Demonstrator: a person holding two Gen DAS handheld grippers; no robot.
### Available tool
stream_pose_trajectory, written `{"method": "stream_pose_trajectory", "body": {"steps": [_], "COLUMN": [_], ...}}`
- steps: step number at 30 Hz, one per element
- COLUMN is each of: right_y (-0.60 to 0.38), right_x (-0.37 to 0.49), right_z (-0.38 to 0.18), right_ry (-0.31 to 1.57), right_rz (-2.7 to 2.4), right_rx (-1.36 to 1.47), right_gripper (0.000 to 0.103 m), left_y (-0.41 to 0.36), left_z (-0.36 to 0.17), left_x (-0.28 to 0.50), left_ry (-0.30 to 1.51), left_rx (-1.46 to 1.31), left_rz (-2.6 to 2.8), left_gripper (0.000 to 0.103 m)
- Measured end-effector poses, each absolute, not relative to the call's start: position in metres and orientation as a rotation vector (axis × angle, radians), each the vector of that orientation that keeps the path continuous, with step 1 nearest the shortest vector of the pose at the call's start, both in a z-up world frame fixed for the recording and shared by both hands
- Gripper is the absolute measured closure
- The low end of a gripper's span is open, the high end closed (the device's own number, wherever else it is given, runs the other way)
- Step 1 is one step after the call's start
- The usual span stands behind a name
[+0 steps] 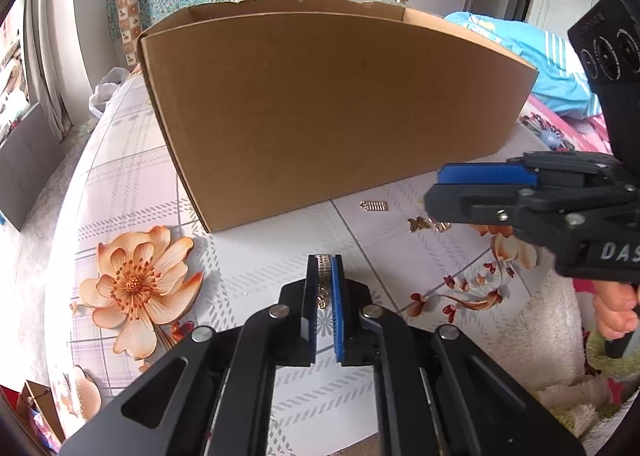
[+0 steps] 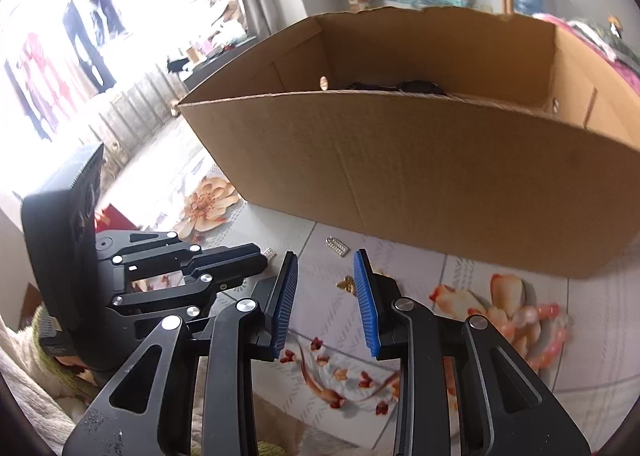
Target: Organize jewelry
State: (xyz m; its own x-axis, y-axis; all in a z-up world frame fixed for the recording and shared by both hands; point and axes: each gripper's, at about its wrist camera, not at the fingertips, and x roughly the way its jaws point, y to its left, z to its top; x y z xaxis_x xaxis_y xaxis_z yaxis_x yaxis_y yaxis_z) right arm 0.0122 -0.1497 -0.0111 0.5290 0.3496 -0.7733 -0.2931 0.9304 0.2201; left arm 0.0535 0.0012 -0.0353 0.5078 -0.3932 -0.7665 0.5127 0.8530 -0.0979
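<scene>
My left gripper [image 1: 324,258] is shut on a sparkly gold-and-rhinestone jewelry piece [image 1: 323,276], which stands upright between its pads. The tip of that piece [image 2: 269,254] also pokes out of the left gripper [image 2: 262,256] in the right wrist view. My right gripper [image 2: 326,256] is open and hovers low over the table. A small gold butterfly piece [image 2: 346,283] lies on the cloth just inside its right finger. A rectangular rhinestone piece [image 2: 338,246] lies a little further on, before the cardboard box [image 2: 400,160]. The left wrist view shows the right gripper [image 1: 434,192], butterfly piece [image 1: 418,223] and rhinestone piece [image 1: 374,206].
The open cardboard box [image 1: 320,104] fills the far side of the table, with dark items [image 2: 400,86] inside. The tablecloth [image 1: 248,256] is printed with orange flowers. A fluffy white cloth [image 1: 532,336] lies at the near right edge. A person's hand [image 1: 616,316] holds the right gripper.
</scene>
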Motion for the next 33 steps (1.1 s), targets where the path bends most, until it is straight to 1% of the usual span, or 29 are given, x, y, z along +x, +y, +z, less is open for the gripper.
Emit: {"method": "stream_pose_trajectory", "body": {"steps": [9, 13, 15, 17, 22, 24, 25, 26, 33], "right_y": [-0.128, -0.121, -0.116, -0.111, -0.106, -0.105, -0.103, -0.101, -0.095], "right_x": [0.033, 0.04, 0.045, 0.05, 0.055, 0.056, 0.058, 0.059, 0.059], "right_z": [-0.023, -0.028, -0.031, -0.034, -0.038, -0.039, -0.039, -0.039, -0.042], "right_ry": [0.985, 1.002, 1.012, 1.022, 1.036, 1.043, 1.049, 1.057, 1.07], "right_rz": [0.428, 0.43, 0.423, 0.415, 0.413, 0.413, 0.414, 0.42, 0.423], "right_rx": [-0.096, -0.159, -0.184, -0.198, -0.226, -0.238, -0.245, -0.248, -0.223], "right_gripper": [0.074, 0.08, 0.085, 0.088, 0.089, 0.091, 0.093, 0.099, 0.101], "left_y": [0.014, 0.018, 0.019, 0.021, 0.026, 0.027, 0.026, 0.026, 0.027], "left_z": [-0.035, -0.035, -0.035, -0.035, -0.035, -0.035, -0.035, -0.035, -0.034], "left_x": [0.054, 0.053, 0.053, 0.052, 0.05, 0.051, 0.051, 0.052, 0.052], "left_ry": [0.883, 0.881, 0.88, 0.879, 0.877, 0.877, 0.877, 0.877, 0.873], "left_rx": [0.107, 0.096, 0.093, 0.091, 0.088, 0.088, 0.087, 0.086, 0.085], "left_rz": [-0.559, -0.562, -0.565, -0.565, -0.571, -0.573, -0.574, -0.573, -0.575], "left_gripper": [0.098, 0.098, 0.098, 0.098, 0.098, 0.098, 0.098, 0.098, 0.098]}}
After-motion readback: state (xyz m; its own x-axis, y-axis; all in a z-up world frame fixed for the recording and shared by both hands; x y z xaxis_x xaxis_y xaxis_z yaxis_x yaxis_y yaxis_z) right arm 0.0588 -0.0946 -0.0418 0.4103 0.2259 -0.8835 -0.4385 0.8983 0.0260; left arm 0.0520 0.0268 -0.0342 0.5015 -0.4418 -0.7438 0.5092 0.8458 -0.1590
